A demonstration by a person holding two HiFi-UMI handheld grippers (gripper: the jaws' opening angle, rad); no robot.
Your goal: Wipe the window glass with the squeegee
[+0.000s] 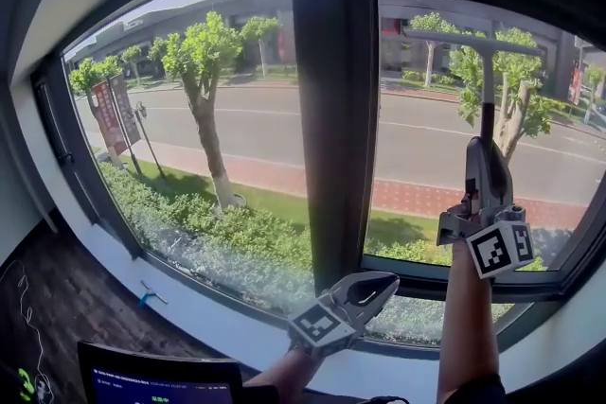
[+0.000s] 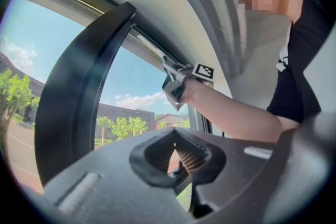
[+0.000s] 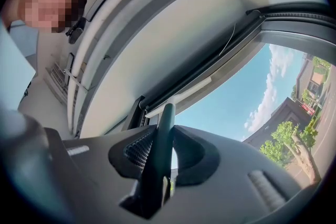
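- At the right-hand pane (image 1: 426, 137) of the window, the squeegee (image 1: 486, 85) stands upright. Its handle runs straight up from the right gripper (image 1: 486, 151), and its crossbar blade (image 1: 473, 40) lies level near the top of the glass.
- In the right gripper view, the right gripper (image 3: 160, 150) has its jaws pinched firmly on the squeegee's dark handle (image 3: 164, 131), which rises between the ribbed pads towards the top of the window frame.
- The key relation is blade to glass. The blade's long axis runs across the pane and the handle points down, so the unwiped glass lies below the blade. A straight downward pull would probably sweep it.
- Whether the blade edge is pressed to the glass or just off it cannot be told from these views.
- The left gripper (image 1: 377, 284) hangs low by the sill (image 1: 237, 331), at the foot of the dark mullion (image 1: 331, 109), well apart from the squeegee. Its jaws (image 2: 176, 157) are drawn together with nothing between them.
- The right arm is therefore the only one placed to do the wiping.
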